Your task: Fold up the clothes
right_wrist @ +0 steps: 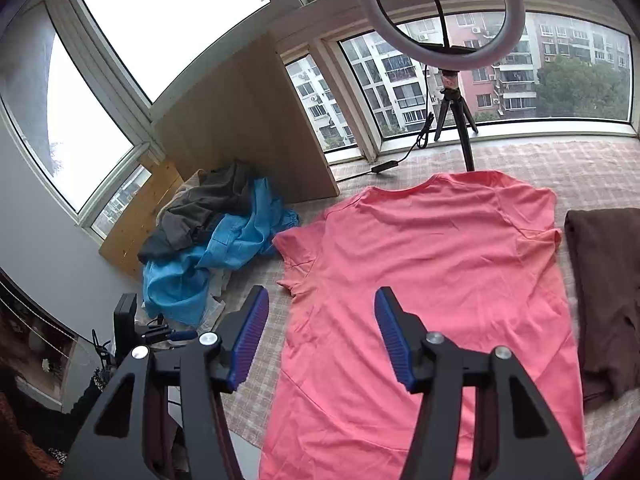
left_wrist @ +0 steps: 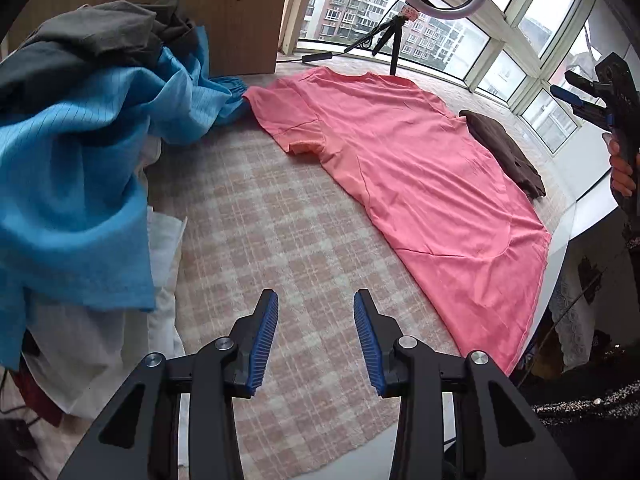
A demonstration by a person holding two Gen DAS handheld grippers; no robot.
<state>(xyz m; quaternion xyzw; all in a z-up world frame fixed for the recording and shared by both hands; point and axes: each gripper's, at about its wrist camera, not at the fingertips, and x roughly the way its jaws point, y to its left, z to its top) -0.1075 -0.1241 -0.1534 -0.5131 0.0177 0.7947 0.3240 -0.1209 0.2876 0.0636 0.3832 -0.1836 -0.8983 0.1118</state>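
The pink T-shirt [right_wrist: 432,280] lies flat. Both the left gripper [left_wrist: 316,340] and the right gripper [right_wrist: 322,340] gape wide, holding nothing. Only the left view shows a hand [left_wrist: 622,168], at 3 o'clock.

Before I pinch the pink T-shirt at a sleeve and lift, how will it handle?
The pink T-shirt lies flat with soft wrinkles, so it is probably thin and floppy and will drape from one pinch. It looks light. On the checked cover it may drag and bunch rather than slide. Both grippers, left and right, stand open and empty.
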